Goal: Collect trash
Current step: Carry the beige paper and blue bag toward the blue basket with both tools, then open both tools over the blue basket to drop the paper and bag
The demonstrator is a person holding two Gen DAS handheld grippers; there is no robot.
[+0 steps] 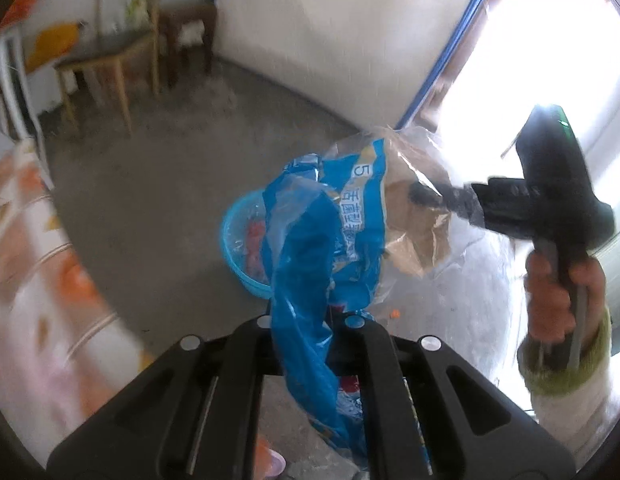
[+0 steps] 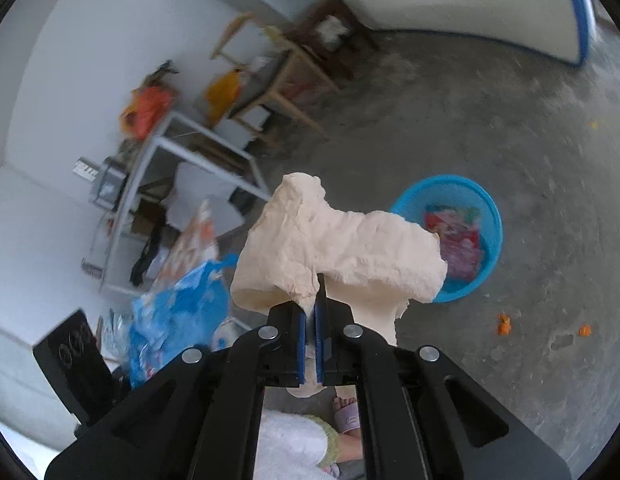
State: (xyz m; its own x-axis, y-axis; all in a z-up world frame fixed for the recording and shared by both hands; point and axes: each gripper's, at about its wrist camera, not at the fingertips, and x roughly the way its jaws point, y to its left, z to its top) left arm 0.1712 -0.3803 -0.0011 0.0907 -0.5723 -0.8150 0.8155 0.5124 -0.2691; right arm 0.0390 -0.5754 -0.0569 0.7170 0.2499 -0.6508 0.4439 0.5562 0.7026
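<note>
Grey concrete floor (image 2: 450, 120) carries a round blue plastic basin (image 2: 492, 220) at three o'clock, already holding wrappers. Right hand-held gripper (image 2: 309, 312) clamps crumpled cream paper (image 2: 338, 248); left hand-held gripper (image 1: 306, 344) clamps a blue-and-clear plastic bag (image 1: 310, 240). Orange scraps (image 2: 504, 324) remain.

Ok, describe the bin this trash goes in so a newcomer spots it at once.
Look at the bare grey concrete floor in the middle of the room, away from the wooden chairs against the wall. The round blue plastic basin sits there alone. It is the only open container on the floor, already holding red and pink wrappers.
</note>
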